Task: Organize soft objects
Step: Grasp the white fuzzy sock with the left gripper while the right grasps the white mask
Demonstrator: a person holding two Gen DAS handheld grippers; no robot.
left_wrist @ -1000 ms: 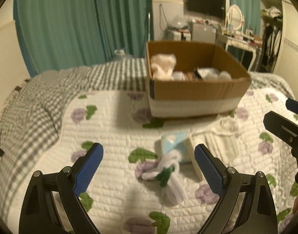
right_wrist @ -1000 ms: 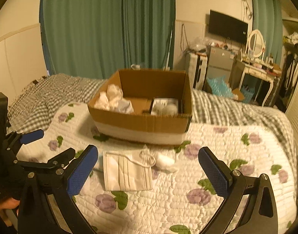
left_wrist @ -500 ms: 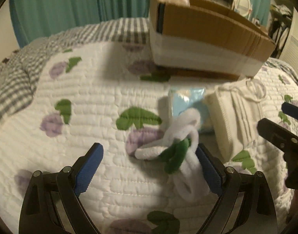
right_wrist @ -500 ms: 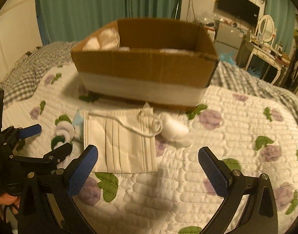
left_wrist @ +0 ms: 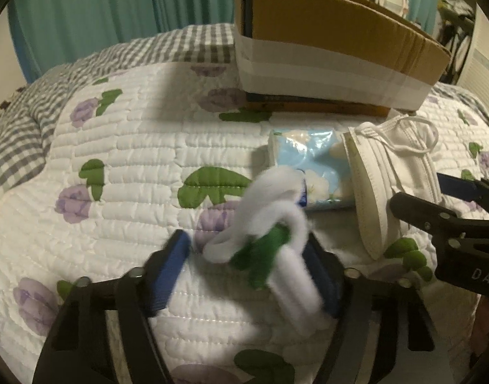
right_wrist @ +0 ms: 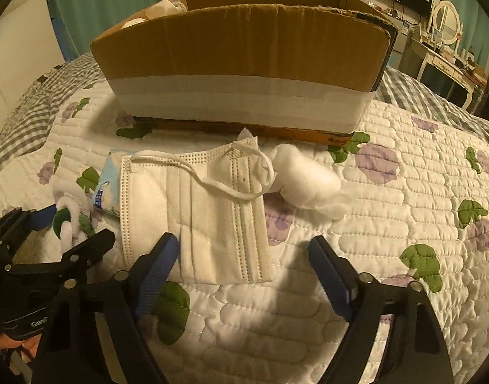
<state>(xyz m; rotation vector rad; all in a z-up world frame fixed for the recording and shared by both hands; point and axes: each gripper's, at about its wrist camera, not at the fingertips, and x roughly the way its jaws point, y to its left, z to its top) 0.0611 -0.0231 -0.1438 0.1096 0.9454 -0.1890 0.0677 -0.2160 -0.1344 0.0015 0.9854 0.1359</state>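
Both tongs (left_wrist: 247, 275) (right_wrist: 244, 272) lowered, closing; "DAS" legible.

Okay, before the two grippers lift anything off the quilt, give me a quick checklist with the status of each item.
1. White and green fuzzy loops between left gripper pads, jaws just closing: ok.
2. Both pads pressing the loops: cannot tell, blurred.
3. Face mask between right gripper pads: ok, near edge only; jaws just closing, not yet pinching.
4. Mask's ear loop free of the cotton wad: cannot tell.
5. Cardboard box top open: ok.
6. Tissue pack clear of the left gripper: ok.
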